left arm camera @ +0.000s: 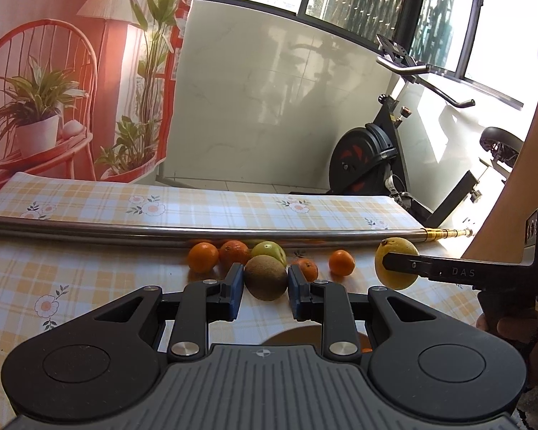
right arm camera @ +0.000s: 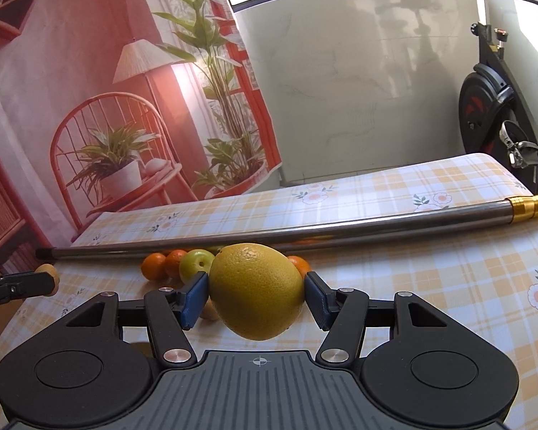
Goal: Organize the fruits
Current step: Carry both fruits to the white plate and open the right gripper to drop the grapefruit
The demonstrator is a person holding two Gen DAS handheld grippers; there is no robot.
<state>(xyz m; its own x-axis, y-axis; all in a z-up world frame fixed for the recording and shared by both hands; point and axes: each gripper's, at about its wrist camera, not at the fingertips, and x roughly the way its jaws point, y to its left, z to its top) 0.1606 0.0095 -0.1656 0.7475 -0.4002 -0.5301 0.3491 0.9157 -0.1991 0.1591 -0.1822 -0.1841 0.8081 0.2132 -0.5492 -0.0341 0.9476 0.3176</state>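
On the worktop (left arm camera: 89,268), the left tongs (left arm camera: 263,281) stand apart around a kiwi (left arm camera: 265,277): soft and light, best pinched at its middle. Oranges (left arm camera: 203,257) and a guava (left arm camera: 268,252) crowd its 12 o'clock. The right tongs (right arm camera: 256,292) clamp a grapefruit (right arm camera: 256,290), likely heavy and slick.

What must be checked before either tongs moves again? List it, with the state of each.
1. Right tongs clamped on the yellow citrus: ok.
2. Citrus lifted clear of the tablecloth: ok.
3. Left tongs shut on the brown fruit: cannot tell; its pads flank it closely.
4. Path clear of the metal pole: ok.
5. Drop-off container in view: not ok.
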